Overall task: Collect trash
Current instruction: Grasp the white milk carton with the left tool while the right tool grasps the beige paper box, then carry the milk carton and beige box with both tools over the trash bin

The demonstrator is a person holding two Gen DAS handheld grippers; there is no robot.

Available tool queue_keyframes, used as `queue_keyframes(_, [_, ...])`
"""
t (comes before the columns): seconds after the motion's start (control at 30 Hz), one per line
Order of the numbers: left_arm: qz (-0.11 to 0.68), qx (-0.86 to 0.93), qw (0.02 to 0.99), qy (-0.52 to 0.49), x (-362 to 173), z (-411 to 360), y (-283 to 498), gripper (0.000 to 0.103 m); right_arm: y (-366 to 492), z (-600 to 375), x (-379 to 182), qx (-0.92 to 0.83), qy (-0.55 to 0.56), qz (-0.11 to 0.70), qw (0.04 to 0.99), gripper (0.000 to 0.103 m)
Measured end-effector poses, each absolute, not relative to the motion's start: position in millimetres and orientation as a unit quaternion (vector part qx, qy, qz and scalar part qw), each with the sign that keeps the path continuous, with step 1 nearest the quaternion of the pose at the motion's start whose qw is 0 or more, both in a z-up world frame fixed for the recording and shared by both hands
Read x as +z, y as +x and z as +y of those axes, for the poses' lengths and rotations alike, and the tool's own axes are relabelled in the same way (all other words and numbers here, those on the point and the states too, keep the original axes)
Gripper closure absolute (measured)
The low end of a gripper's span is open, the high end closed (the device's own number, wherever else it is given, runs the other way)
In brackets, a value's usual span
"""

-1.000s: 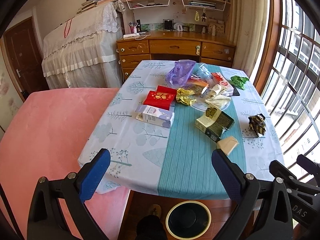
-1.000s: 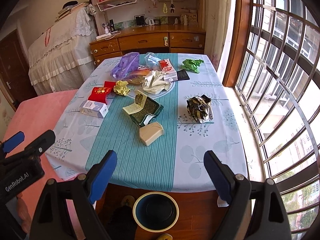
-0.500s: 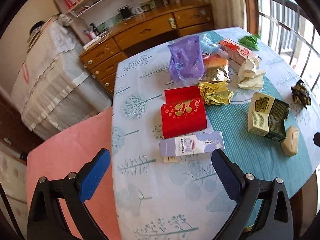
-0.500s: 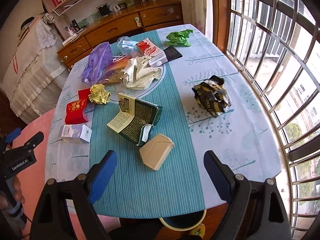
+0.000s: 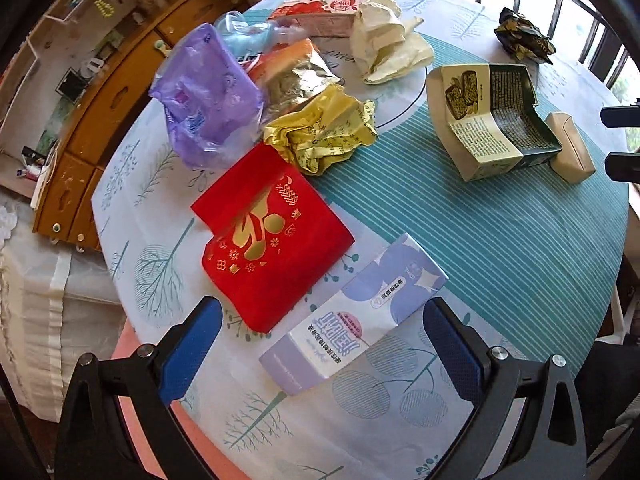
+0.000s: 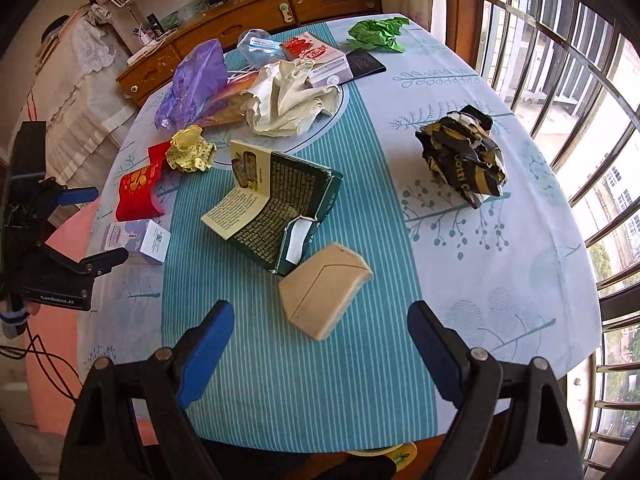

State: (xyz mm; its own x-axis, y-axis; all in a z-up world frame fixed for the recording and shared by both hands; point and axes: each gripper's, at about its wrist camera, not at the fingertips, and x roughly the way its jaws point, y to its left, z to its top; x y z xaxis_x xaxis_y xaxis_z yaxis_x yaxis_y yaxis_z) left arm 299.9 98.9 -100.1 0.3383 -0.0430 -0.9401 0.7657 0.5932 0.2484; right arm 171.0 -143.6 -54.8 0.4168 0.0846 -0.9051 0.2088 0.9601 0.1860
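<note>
The trash lies scattered over a table with a leaf-print and teal-striped cloth. Nearest the left gripper, whose blue-padded jaws stand wide apart and hold nothing, is one lavender-and-white carton lying flat between the jaw tips. A red packet with gold print touches its far side. Beyond that sit one crumpled gold foil wrapper and one purple plastic bag.

The right gripper is also spread open and empty, hovering just before one beige box. That box touches an opened dark-green carton. To the right, well apart, sits one crumpled black-and-gold wrapper. Farther back lie one cream crumpled paper, one red-and-white carton and one green crumpled paper.
</note>
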Motion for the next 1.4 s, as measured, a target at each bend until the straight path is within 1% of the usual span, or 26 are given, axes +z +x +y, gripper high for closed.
queue_keyframes(0.1, [0.522,-0.29,0.719,0.356,-109.3,94.2,306.5,0.005,172.8,-140.7,-56.3,-0.025,0.129,0.54,0.831,0.014])
queue_keyframes(0.13, [0.529,-0.294,0.712,0.356,-112.4,92.6,307.7,0.012,173.4,-139.0,-56.5,-0.02,0.124,0.54,0.832,0.014])
queue_keyframes(0.17, [0.539,-0.3,0.703,0.354,-115.9,91.0,309.5,0.021,175.5,-136.7,-56.9,-0.015,0.118,0.54,0.833,0.014])
queue_keyframes(0.2, [0.55,-0.303,0.694,0.351,-119.6,89.8,311.5,0.026,176.7,-134.9,-57.2,-0.01,0.111,0.54,0.834,0.014])
queue_keyframes(0.27, [0.575,-0.305,0.678,0.341,-126.1,87.4,313.9,0.044,180.0,-131.9,-57.8,0.0,0.098,0.539,0.836,0.014])
queue_keyframes(0.3, [0.586,-0.308,0.671,0.333,-128.5,86.5,313.8,0.046,181.4,-130.8,-57.7,0.005,0.092,0.54,0.837,0.014])
queue_keyframes(0.47, [0.612,-0.31,0.663,0.301,-130.0,86.8,306.8,0.064,188.9,-130.7,-57.7,0.03,0.063,0.535,0.842,0.014])
queue_keyframes(0.53, [0.618,-0.304,0.664,0.291,-130.4,89.0,302.7,0.067,193.1,-130.6,-58.6,0.047,0.048,0.537,0.841,0.014])
queue_keyframes(0.7, [0.637,-0.28,0.679,0.234,-128.0,101.3,289.8,0.069,203.7,-126.6,-68.2,0.091,-0.015,0.558,0.825,0.014])
queue_keyframes(0.9, [0.657,-0.253,0.699,0.125,-114.7,125.7,273.0,0.069,203.1,-115.4,-78.2,0.133,-0.095,0.566,0.808,0.014])
queue_keyframes(0.97, [0.655,-0.246,0.707,0.105,-107.8,135.0,264.8,0.069,201.3,-111.6,-83.0,0.152,-0.118,0.569,0.799,0.025])
queue_keyframes(1.0, [0.654,-0.242,0.71,0.095,-104.7,138.2,260.8,0.069,200.8,-110.4,-85.2,0.158,-0.129,0.572,0.795,0.027])
queue_keyframes(1.03, [0.654,-0.237,0.714,0.085,-101.6,141.8,257.0,0.069,200.0,-110.0,-87.0,0.164,-0.137,0.573,0.791,0.033])
queue_keyframes(1.1, [0.655,-0.225,0.719,0.063,-93.3,151.4,247.8,0.069,197.4,-111.4,-87.9,0.181,-0.146,0.571,0.787,0.04])
queue_keyframes(1.27, [0.651,-0.192,0.734,0.03,-76.5,162.8,221.5,0.069,184.1,-120.8,-84.8,0.199,-0.156,0.564,0.786,0.04])
queue_keyframes(1.4, [0.634,-0.156,0.758,0.004,-55.9,157.2,210.0,0.069,167.8,-144.8,-72.5,0.201,-0.112,0.549,0.803,0.04])
